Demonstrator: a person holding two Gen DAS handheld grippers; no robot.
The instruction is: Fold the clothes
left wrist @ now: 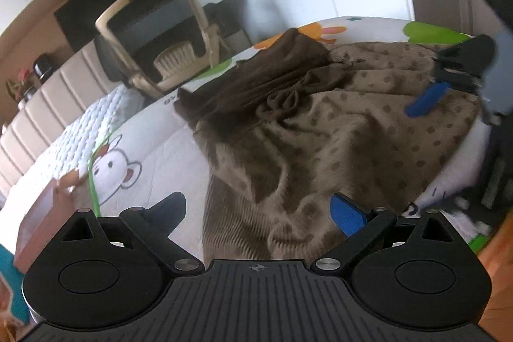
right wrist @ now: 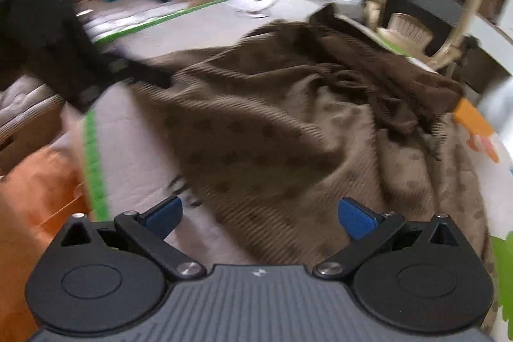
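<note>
Left wrist view: both tools, left tool [left wrist: 259,210] and right tool [right wrist: 259,213], spread wide, gripping nothing, over rumpled spotted garment [left wrist: 336,143] on bed [left wrist: 154,143]; best pinching one edge, smoothing flat.

Left tool [left wrist: 258,210] and right tool [right wrist: 259,215] both apparently spread wide, empty.

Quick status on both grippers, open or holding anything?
Left gripper: open, holding nothing, above the brown dotted garment.
Right gripper: open, holding nothing, above the same garment.
</note>
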